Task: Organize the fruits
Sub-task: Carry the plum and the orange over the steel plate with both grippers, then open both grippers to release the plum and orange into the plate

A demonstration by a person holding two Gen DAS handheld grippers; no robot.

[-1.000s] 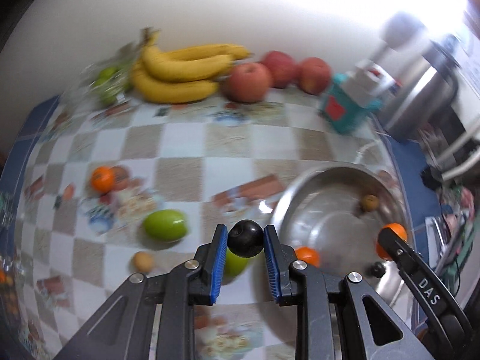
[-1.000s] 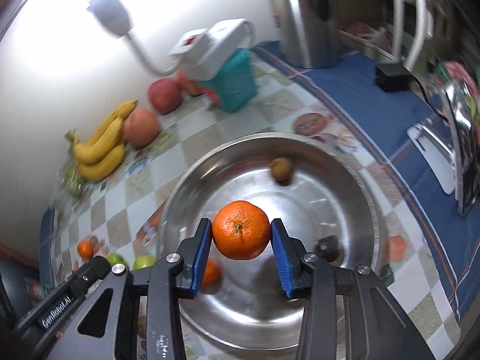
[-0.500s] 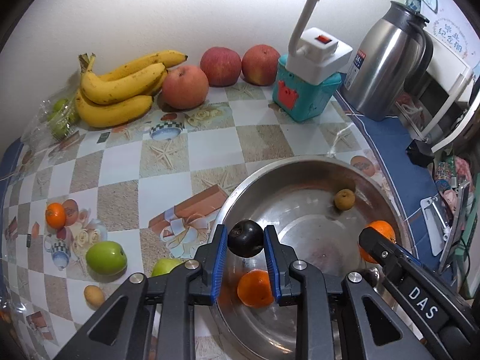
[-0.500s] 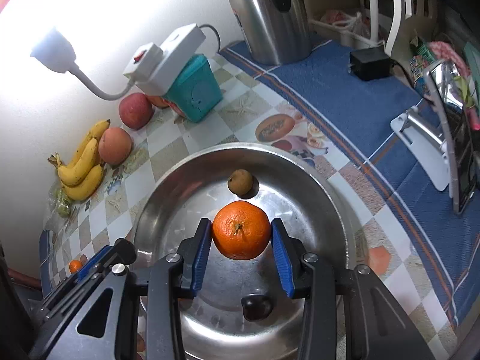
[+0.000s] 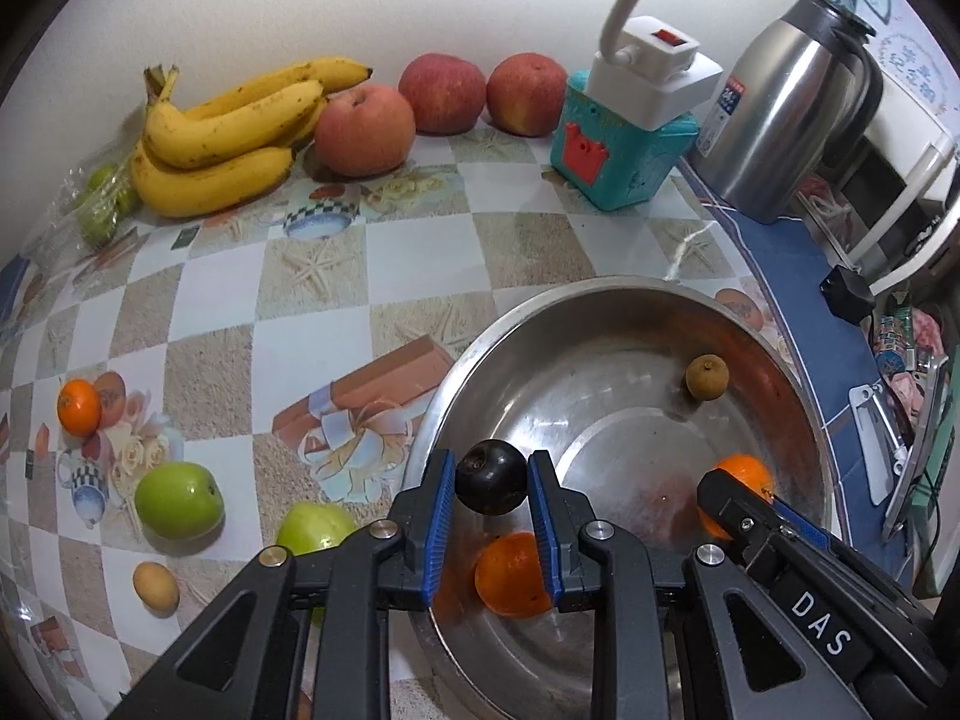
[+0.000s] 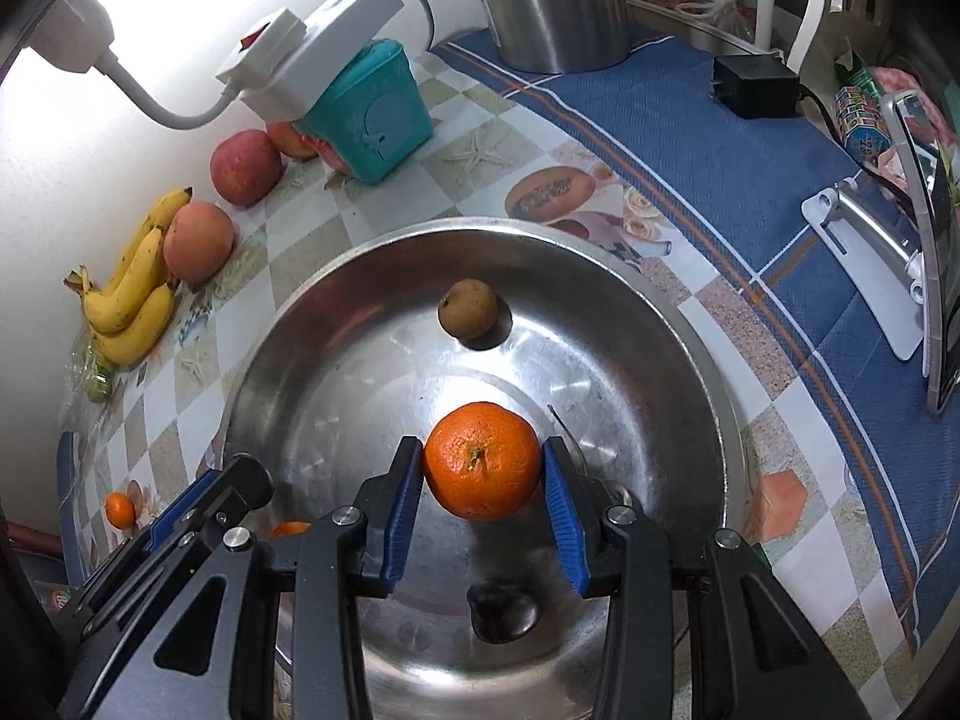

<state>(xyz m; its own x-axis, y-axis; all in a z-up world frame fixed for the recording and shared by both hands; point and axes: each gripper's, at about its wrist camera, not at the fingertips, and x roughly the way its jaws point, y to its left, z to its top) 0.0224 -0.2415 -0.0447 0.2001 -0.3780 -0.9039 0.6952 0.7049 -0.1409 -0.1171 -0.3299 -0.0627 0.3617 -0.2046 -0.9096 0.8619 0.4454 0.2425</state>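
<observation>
- The left gripper (image 5: 491, 487) has its blue pads pinched on a small dark round fruit (image 5: 491, 485), held over the near-left rim of the steel bowl (image 5: 600, 294).
- The right gripper (image 6: 482, 469) is clamped on a mandarin (image 6: 482, 459), pads tight against both its sides, hanging above the middle of the bowl.
- In the left wrist view that same mandarin peeks out orange behind the right gripper's black fingertip, over the bowl's right side.
- Already sitting in the bowl: a little brownish fruit (image 6: 467, 317) toward the far side, another mandarin (image 5: 510, 576) at the near-left, and another dark fruit (image 6: 501, 609) on the bottom near the right gripper.
- Out on the checkered tablecloth (image 5: 420, 252), left of the bowl: two green apples, the further one (image 5: 178, 500) well apart from the bowl and the nearer one (image 5: 315, 529) just beside its rim and partly behind the left gripper's finger.
- Near those there's a small tan fruit (image 5: 155, 585) and a loose small mandarin (image 5: 78, 406) further out.
- Against the back wall: a bunch of bananas (image 5: 228, 138), three red apples (image 5: 365, 129) in a row, and a bag of small green fruit (image 5: 99, 204) in the corner.
- A teal box (image 5: 618, 162) with a white power strip (image 5: 657, 81) on top stands at the back, next to a steel kettle (image 5: 786, 114).
</observation>
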